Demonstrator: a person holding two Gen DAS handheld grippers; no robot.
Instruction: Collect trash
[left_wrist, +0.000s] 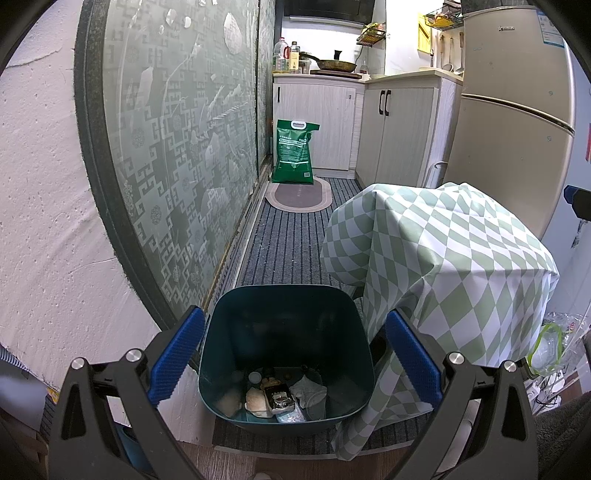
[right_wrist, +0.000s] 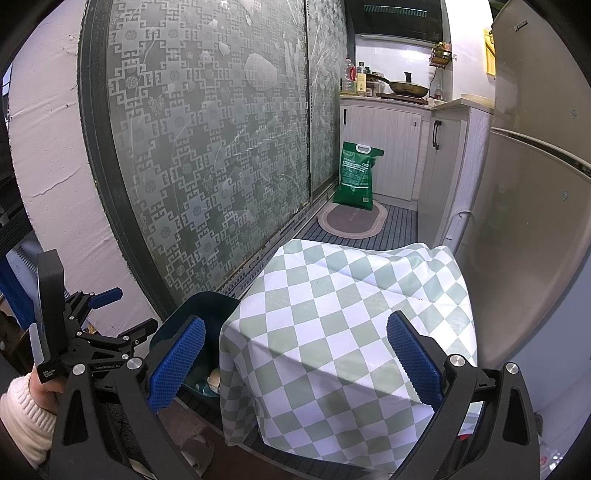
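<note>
Over the dark teal bin, seen from the left wrist: an open mouth and a bottom littered with trash — crumpled wrappers, a small dark box, pale scraps, a round cap. None of that visible from the right wrist, where only the bin's near rim and a sliver of its contents peek out beside the checked cloth; shown there instead, the left gripper from the side, gripped by a hand in a cream knitted sleeve. Left gripper spread wide, blue pads flanking the bin on either side, holding nothing, trash lying inside the bin below and between the fingers. Right gripper likewise wide open and empty, aimed at the cloth-covered block to the right of the bin, bin just off its left pad. Left of the bin, a patterned frosted glass door and a rough white wall. Behind the bin, a striped grey runner, an oval mat, a green bag against white cabinets. Right of the bin beyond the cloth, a beige fridge. Cloth edge draping close against the bin's right side.
</note>
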